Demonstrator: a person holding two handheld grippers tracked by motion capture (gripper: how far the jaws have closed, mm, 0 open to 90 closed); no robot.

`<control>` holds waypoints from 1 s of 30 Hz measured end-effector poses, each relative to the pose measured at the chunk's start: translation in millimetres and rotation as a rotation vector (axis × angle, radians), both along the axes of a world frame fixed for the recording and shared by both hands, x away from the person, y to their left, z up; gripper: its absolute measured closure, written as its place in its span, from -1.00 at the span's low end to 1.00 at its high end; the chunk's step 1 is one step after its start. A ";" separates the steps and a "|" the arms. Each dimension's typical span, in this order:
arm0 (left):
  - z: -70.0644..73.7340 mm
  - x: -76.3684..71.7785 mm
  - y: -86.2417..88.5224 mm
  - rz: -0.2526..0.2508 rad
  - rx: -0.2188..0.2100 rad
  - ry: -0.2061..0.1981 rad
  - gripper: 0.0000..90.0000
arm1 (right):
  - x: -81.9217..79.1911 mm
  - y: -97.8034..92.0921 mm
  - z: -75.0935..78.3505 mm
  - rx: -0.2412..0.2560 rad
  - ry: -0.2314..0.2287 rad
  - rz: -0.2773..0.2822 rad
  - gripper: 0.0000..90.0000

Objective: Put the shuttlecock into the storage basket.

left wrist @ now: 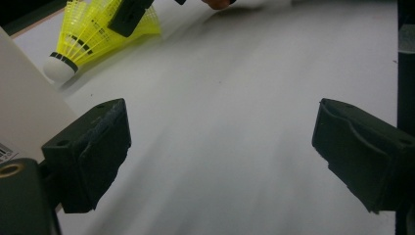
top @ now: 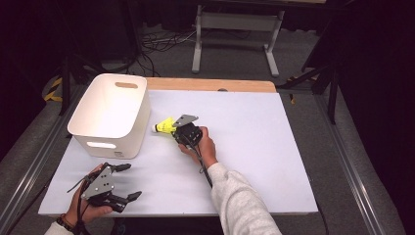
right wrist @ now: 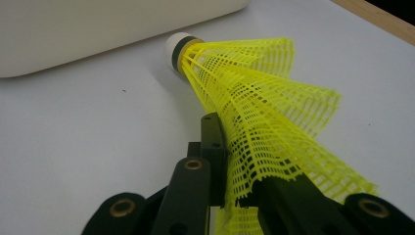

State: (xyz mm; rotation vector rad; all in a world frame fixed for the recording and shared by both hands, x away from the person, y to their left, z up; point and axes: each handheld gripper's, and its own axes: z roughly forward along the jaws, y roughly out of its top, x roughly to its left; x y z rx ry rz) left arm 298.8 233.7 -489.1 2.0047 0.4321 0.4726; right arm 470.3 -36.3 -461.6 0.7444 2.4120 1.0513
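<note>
At the near left of the worktop (top: pixel 274 147), the left gripper (top: pixel 126 182) rests with its jaws wide apart, holding nothing. The white bin (top: pixel 110 115) stands beyond it. Just right of the bin, the right gripper (top: pixel 177 131) is clamped on the yellow shuttlecock (top: pixel 164 127), whose cork tip points toward the bin's wall.

On my feed, the right gripper (top: pixel 177 131) and the left gripper (top: pixel 126 182) are both matte black, each topped by a grey three-cornered plate with small dark screw holes. A black cable trails from each body. The jaws are blocky black pads; brass-coloured rivets mark the linkage pivots. The right arm wears a light grey sleeve (top: pixel 240 200); the left wrist carries a beaded bracelet (top: pixel 64 223).
</note>
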 end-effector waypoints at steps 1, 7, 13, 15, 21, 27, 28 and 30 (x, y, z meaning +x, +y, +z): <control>-0.1 0.3 0.1 0.007 -0.003 0.002 -0.83 | -0.3 -0.9 0.2 0.008 0.006 0.003 0.91; -0.1 1.5 0.3 0.028 -0.005 0.005 -0.84 | -7.6 -5.6 3.3 0.046 0.010 0.018 0.91; 1.0 2.5 0.6 0.053 -0.001 0.003 -0.84 | -20.5 -17.1 12.0 0.083 -0.002 0.048 0.91; 1.8 4.4 -1.3 0.065 -0.002 0.002 -0.84 | -26.6 -22.5 15.3 0.092 -0.013 0.061 0.91; 3.0 17.0 -22.1 0.088 0.039 0.014 -0.83 | -43.1 -43.4 23.5 0.107 -0.040 0.092 0.91; 6.3 35.7 -53.6 0.119 0.089 0.007 -0.76 | -60.0 -64.4 31.4 0.141 -0.036 0.118 0.91; 7.2 38.3 -58.3 0.125 0.092 0.002 -0.72 | -64.0 -66.6 34.4 0.129 -0.044 0.126 0.91; 11.8 45.3 -69.1 0.132 0.099 -0.021 -0.68 | -69.4 -69.2 40.1 0.120 -0.058 0.140 0.91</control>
